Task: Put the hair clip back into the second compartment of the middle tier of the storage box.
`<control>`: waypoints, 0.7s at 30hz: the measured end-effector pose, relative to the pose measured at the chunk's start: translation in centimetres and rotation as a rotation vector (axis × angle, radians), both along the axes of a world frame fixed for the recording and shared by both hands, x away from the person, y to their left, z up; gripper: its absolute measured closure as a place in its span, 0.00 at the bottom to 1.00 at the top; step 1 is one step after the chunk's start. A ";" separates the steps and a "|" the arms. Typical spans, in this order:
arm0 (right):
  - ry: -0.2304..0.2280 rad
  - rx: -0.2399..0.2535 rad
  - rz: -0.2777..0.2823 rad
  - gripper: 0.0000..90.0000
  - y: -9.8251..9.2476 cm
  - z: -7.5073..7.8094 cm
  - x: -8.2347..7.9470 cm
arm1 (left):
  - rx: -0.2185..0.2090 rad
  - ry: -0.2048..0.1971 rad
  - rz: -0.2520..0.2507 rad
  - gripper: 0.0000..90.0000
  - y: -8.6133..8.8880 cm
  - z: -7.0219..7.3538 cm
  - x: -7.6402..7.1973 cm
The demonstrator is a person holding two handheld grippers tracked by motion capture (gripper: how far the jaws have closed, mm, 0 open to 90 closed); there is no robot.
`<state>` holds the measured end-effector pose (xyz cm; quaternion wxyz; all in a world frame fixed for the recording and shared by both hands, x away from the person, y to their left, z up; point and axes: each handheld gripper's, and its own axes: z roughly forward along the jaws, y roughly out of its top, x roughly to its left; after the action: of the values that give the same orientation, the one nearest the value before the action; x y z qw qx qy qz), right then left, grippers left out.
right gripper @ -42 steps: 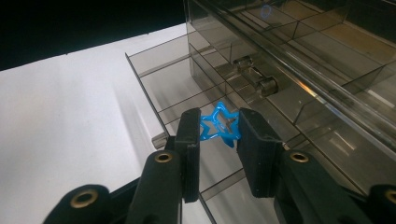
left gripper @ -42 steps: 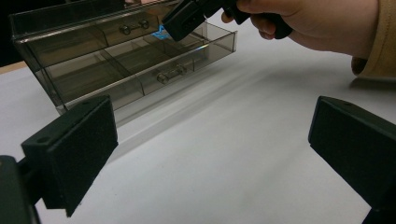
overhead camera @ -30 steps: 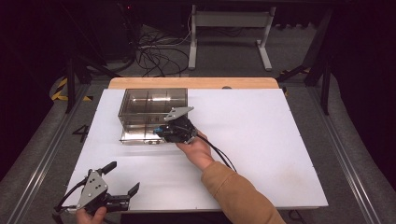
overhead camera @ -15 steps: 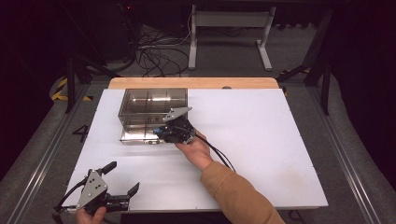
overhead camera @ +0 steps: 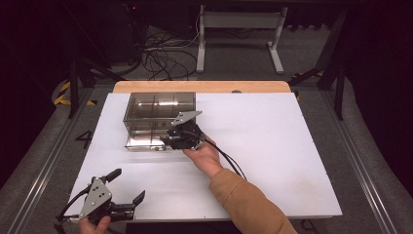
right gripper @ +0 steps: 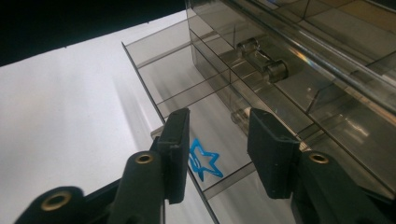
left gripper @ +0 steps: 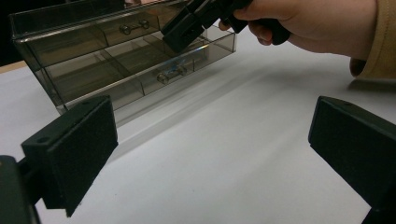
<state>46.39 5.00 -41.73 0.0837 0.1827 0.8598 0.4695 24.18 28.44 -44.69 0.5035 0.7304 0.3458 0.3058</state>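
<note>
White board is covering the desk (overhead camera: 272, 161), with dark floor and cables lying beyond it. You are holding the right gripper (overhead camera: 171, 141) at the front of the smoky clear drawer box (overhead camera: 158, 109), which is sitting toward the desk's far left. Its lower drawer (right gripper: 196, 121) is standing pulled out, and a blue star-shaped clip (right gripper: 203, 159) is lying in its front compartment, right between your gripper's pads. Those jaws have just been opening and are gripping nothing. You are resting the left gripper (overhead camera: 127, 187) at the near left edge, jaws spread wide and empty, well apart from the box.
</note>
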 end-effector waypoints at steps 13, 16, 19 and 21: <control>-0.052 0.052 0.000 0.53 -2.1 2.9 -1.3 | 0.000 -0.001 0.000 0.02 0.0 0.0 0.0; -0.064 0.060 0.001 0.53 -2.6 3.4 -1.5 | 0.000 -0.002 -0.001 0.02 0.0 0.0 0.0; -0.068 0.066 0.000 0.53 -2.9 3.7 -1.6 | 0.001 -0.001 -0.002 0.02 0.0 0.0 0.0; -0.069 0.068 0.001 0.53 -3.0 3.8 -1.8 | 0.002 -0.001 -0.002 0.02 -0.1 0.0 0.0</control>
<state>44.63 1.95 -37.95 0.1071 0.1685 0.8400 0.5045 24.15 28.38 -44.65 0.5033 0.7311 0.3444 0.3059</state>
